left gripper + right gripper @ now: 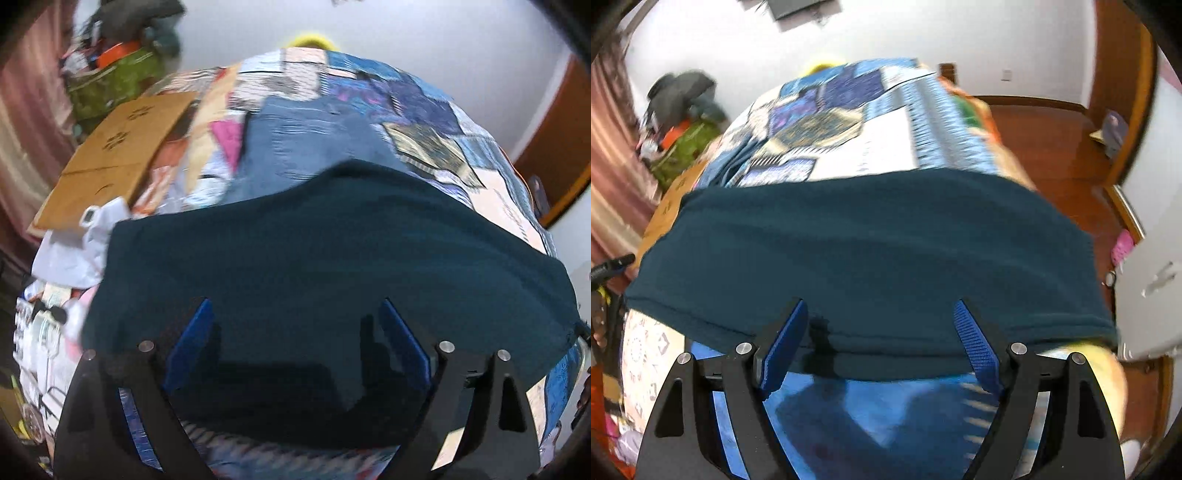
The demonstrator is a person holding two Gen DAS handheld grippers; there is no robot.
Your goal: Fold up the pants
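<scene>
The dark teal pants (325,251) lie flat across the patchwork bedspread (369,92), folded into a wide band. My left gripper (295,306) is open just above the near part of the pants, blue pads apart. In the right wrist view the same pants (868,251) span the bed and my right gripper (881,306) is open at their near hem, holding nothing. The bedspread (871,144) shows beyond the pants. Both views are motion-blurred.
A flat cardboard box (118,155) and white crumpled items (77,251) lie at the bed's left. A green bag with clutter (110,77) stands by the curtain. Wooden floor (1052,155) and a door frame lie to the right.
</scene>
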